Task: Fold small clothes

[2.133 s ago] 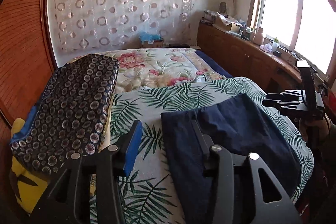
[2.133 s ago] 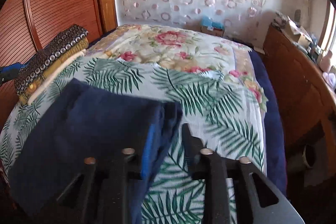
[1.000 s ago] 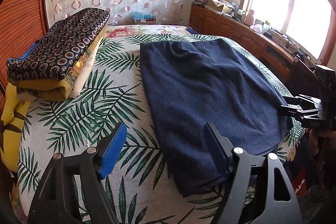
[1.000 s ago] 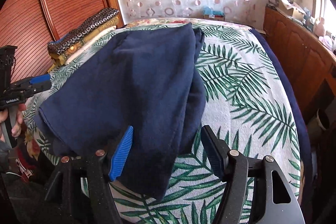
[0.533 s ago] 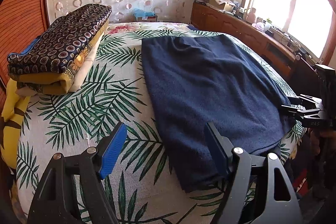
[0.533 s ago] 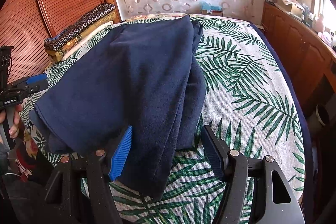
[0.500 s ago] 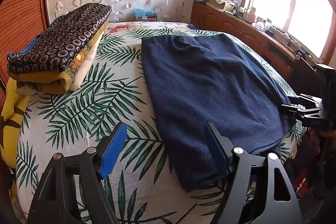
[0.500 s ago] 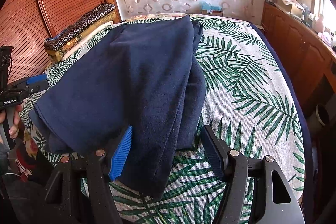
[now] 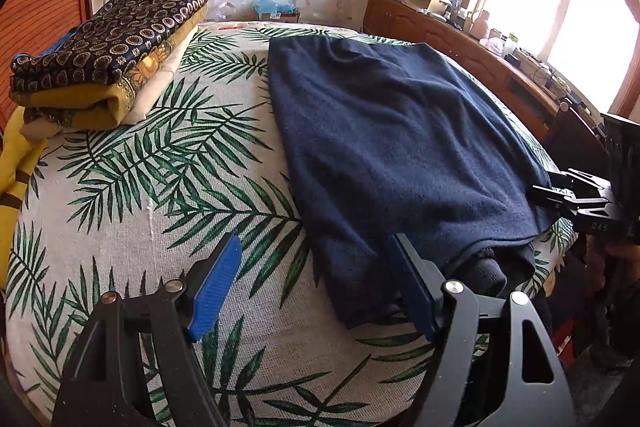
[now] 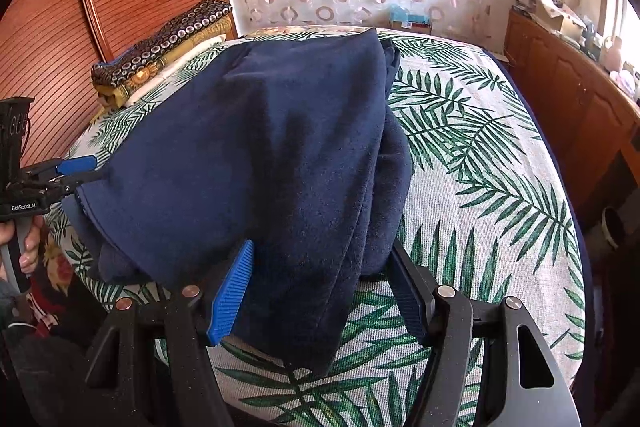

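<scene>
Looking down both wrist views, I see the navy garment (image 9: 392,147) lying flat along the bed (image 9: 168,195), its hem spilling over the near edge. It looks soft, thick and limp (fleece, I'd guess), so I'd pinch the two near hem corners. My left gripper (image 9: 316,279) and right gripper (image 10: 320,287) both hang spread wide, holding nothing. Folded clothes (image 9: 112,51) sit at the far left corner. One handle reads "GenRobot.AI".

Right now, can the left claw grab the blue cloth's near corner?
Probably yes. The left claw is open just short of the navy cloth, whose near corner lies by its right finger on the leaf-print bedspread. Nothing blocks it; the folded stack sits far off.
</scene>
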Demonstrator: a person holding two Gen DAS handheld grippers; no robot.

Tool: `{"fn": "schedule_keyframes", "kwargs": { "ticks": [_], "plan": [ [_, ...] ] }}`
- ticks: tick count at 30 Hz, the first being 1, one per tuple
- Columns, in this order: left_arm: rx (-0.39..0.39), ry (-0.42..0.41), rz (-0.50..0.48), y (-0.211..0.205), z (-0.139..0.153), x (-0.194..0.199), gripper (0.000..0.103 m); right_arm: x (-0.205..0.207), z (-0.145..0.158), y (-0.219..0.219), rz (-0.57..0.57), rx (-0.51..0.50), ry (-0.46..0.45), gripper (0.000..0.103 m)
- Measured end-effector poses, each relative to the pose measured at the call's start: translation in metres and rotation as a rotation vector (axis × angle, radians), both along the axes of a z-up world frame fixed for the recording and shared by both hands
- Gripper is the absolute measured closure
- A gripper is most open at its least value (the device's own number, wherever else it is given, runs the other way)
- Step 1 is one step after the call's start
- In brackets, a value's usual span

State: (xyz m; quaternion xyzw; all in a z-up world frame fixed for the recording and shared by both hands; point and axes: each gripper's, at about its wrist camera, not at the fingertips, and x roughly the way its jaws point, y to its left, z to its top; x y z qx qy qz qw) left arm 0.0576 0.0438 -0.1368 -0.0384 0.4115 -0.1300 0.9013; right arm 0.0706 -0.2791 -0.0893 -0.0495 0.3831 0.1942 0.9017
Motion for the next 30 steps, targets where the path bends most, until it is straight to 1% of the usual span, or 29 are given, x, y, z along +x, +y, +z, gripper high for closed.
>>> {"fn": "schedule_keyframes", "kwargs": {
  "ticks": [5,8,9,10,11,12,13,14,15,16,17,18,20,22,25,27,30],
  "plan": [
    [0.005,0.000,0.003,-0.002,0.000,0.000,0.027,-0.005,0.000,0.003,0.019,-0.036,0.003,0.036],
    [0.000,-0.005,0.003,-0.003,0.000,-0.002,0.027,-0.006,0.000,-0.002,0.020,-0.023,0.013,0.036],
    [-0.001,-0.008,0.002,-0.004,0.000,-0.002,0.027,-0.006,0.000,-0.003,0.019,-0.019,0.014,0.037],
    [-0.005,-0.010,-0.005,-0.005,-0.001,-0.003,0.028,-0.006,0.001,-0.004,0.018,-0.019,0.014,0.040],
    [-0.010,-0.011,-0.015,-0.006,-0.001,-0.003,0.034,-0.007,0.001,-0.003,0.020,-0.020,0.012,0.043],
    [-0.015,-0.010,-0.024,-0.007,0.000,-0.004,0.038,-0.008,0.001,-0.001,0.033,-0.019,0.008,0.053],
    [-0.016,-0.010,-0.036,-0.009,0.000,-0.004,0.047,-0.010,0.001,0.002,0.050,-0.019,0.006,0.063],
    [-0.018,-0.008,-0.046,-0.010,0.000,-0.004,0.057,-0.010,0.001,0.003,0.065,-0.021,0.006,0.067],
    [-0.020,-0.006,-0.057,-0.012,0.000,-0.004,0.064,-0.011,0.001,0.005,0.079,-0.025,0.005,0.076],
    [-0.025,0.000,-0.066,-0.013,0.000,-0.004,0.078,-0.012,0.001,0.007,0.092,-0.024,0.007,0.086],
    [-0.028,0.004,-0.069,-0.013,0.000,-0.003,0.092,-0.011,0.001,0.006,0.104,-0.015,0.010,0.089],
    [-0.030,0.003,-0.078,-0.014,0.002,-0.003,0.097,-0.011,0.001,0.006,0.110,-0.010,0.010,0.091],
    [-0.043,-0.014,-0.095,-0.015,0.009,-0.004,0.098,-0.011,0.004,0.004,0.120,0.014,0.001,0.093],
    [-0.073,-0.053,-0.106,-0.015,0.023,-0.006,0.098,-0.010,0.011,-0.002,0.124,0.061,-0.014,0.094],
    [-0.122,-0.108,-0.098,-0.011,0.047,-0.007,0.098,-0.009,0.030,-0.015,0.118,0.147,-0.056,0.094],
    [-0.143,-0.149,-0.095,-0.008,0.064,-0.006,0.098,-0.008,0.043,-0.021,0.115,0.179,-0.085,0.095],
    [-0.148,-0.188,-0.087,-0.006,0.082,0.005,0.098,-0.001,0.060,-0.024,0.114,0.208,-0.129,0.095]
  ]
}}
